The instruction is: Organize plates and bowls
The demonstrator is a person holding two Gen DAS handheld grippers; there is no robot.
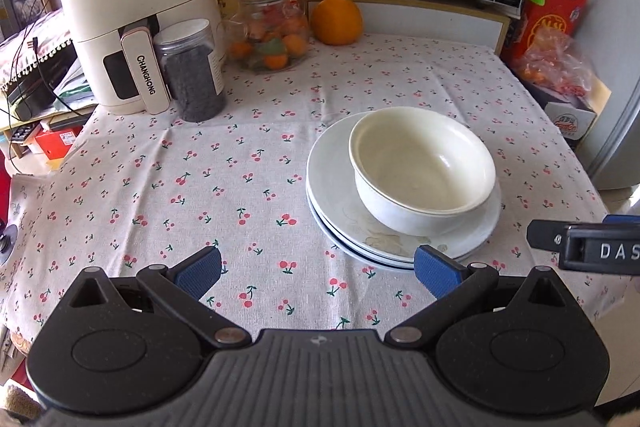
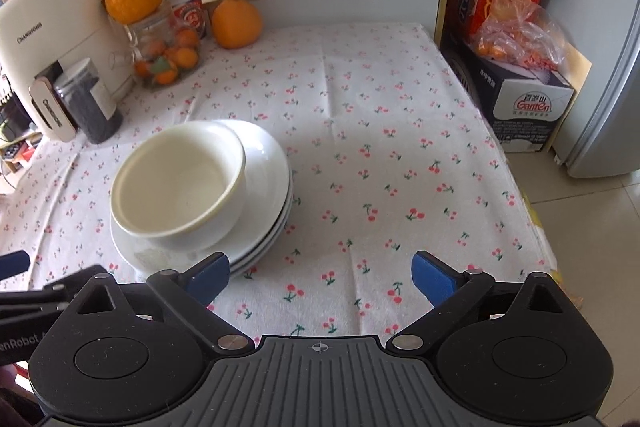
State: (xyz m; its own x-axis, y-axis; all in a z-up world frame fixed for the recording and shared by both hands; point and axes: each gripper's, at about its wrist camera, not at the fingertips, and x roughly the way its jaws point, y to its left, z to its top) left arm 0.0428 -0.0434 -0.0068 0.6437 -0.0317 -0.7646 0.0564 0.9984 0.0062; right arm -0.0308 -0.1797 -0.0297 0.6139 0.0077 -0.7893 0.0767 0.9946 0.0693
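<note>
Bowl (image 1: 422, 167) sits on the plate stack (image 1: 332, 187), mid-desk (image 1: 240, 155). Left tongs (image 1: 318, 269) open, empty; stack lies ahead-right, right pad at its near rim. Right tongs (image 2: 322, 277) open, empty; stack ahead-left. Both about equally near.

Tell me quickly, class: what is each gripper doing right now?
Left gripper: open, holding nothing, near the plates.
Right gripper: open, holding nothing, beside the bowl.

cream bowl (image 1: 422, 167), white plates (image 1: 332, 183), cherry-print cloth (image 1: 180, 187), blue pads (image 1: 434, 271)
</note>
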